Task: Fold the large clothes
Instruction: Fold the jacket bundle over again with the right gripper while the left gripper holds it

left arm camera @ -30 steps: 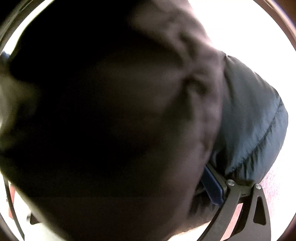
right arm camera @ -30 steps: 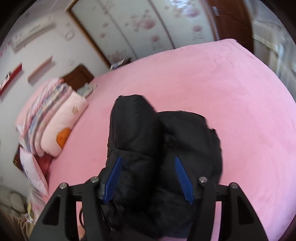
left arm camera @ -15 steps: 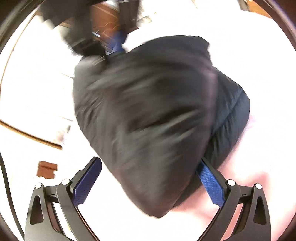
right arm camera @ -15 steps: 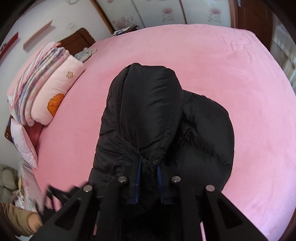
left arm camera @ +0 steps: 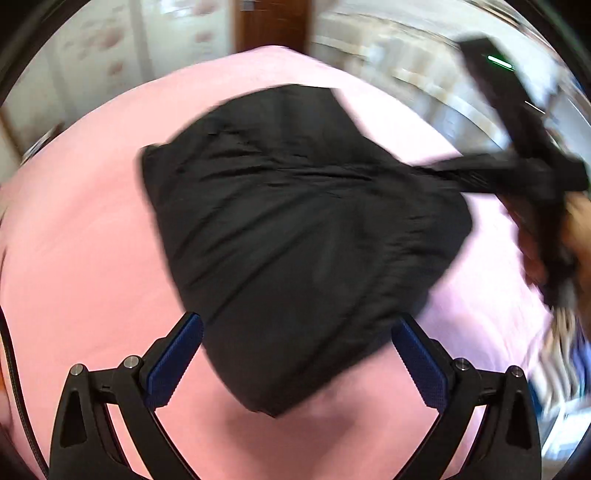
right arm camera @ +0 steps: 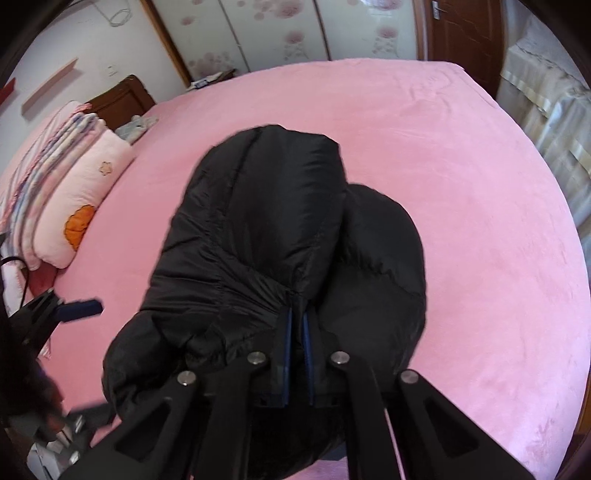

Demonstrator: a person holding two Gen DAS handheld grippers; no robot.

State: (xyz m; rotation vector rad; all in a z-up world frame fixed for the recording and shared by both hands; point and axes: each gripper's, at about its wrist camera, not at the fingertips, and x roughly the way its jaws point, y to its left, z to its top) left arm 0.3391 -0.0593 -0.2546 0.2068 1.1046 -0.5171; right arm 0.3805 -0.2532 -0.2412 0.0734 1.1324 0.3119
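Observation:
A black puffer jacket [right arm camera: 258, 229] lies bundled in a folded heap on the pink bed [right arm camera: 461, 192]. My right gripper [right arm camera: 297, 328] is shut on a fold of the jacket at its near edge. In the left wrist view the jacket [left arm camera: 295, 236] fills the middle, blurred by motion. My left gripper [left arm camera: 295, 350] is open, its blue pads on either side of the jacket's near end and apart from it. The right gripper [left arm camera: 517, 162] shows there at the right, pinching the jacket's edge. The left gripper [right arm camera: 74, 308] shows at the left of the right wrist view.
Folded pink quilts and a pillow [right arm camera: 74, 192] are stacked at the bed's left end by a dark wooden headboard [right arm camera: 122, 98]. Flowered wardrobe doors [right arm camera: 288, 33] and a brown door [right arm camera: 461, 37] stand behind. A curtain [right arm camera: 546, 110] hangs at the right.
My left gripper has let go of the jacket and pulled back, open. My right gripper has shut on the jacket's near fold and holds it.

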